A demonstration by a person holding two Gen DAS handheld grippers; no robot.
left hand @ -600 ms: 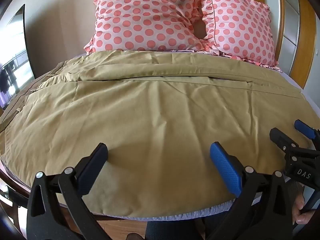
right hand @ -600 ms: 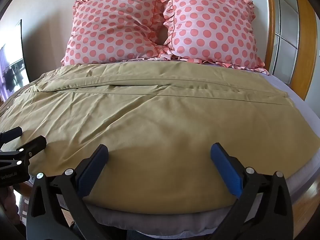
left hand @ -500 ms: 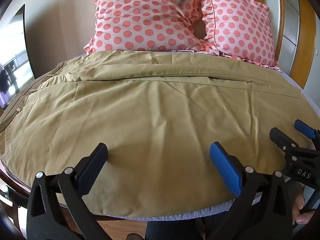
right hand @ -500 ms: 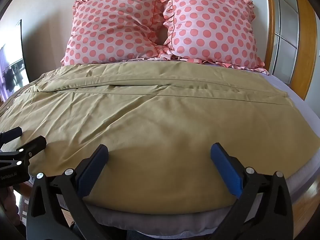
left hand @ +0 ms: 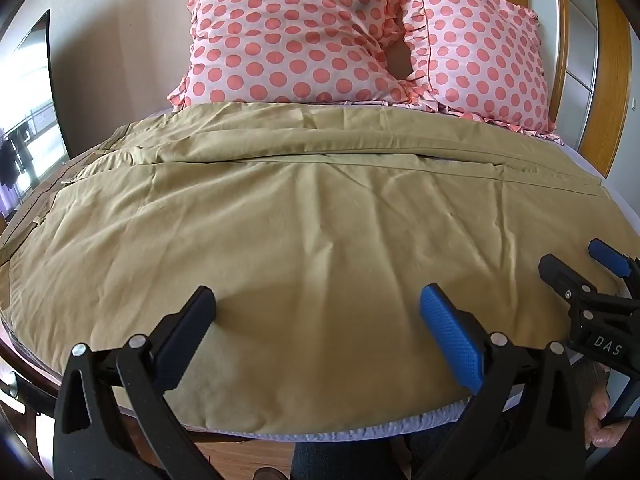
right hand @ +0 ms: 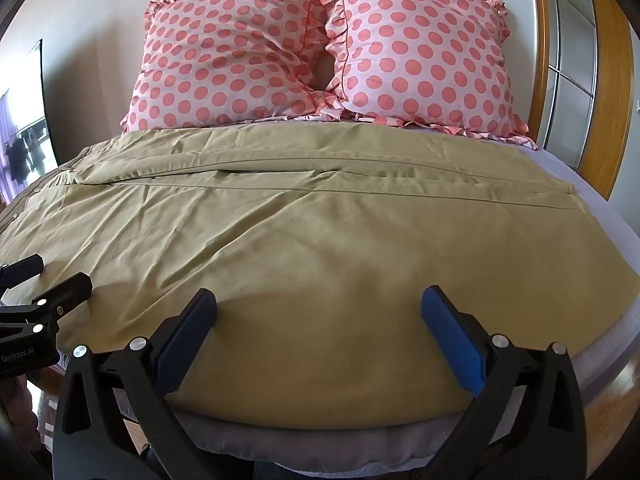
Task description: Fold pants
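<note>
Khaki pants (left hand: 312, 216) lie spread flat across the bed, waistband at the left, legs running to the right; they also show in the right wrist view (right hand: 320, 232). My left gripper (left hand: 316, 308) is open and empty just above the pants' near edge. My right gripper (right hand: 318, 306) is open and empty over the near edge further right. The right gripper shows at the right of the left wrist view (left hand: 576, 264), and the left gripper at the left of the right wrist view (right hand: 44, 276).
Two pink polka-dot pillows (left hand: 296, 36) (right hand: 424, 52) lean on the wall at the head of the bed. The lilac sheet (right hand: 592, 208) shows at the right. A wooden door frame (right hand: 608, 80) stands at the right, a window (left hand: 24, 120) at the left.
</note>
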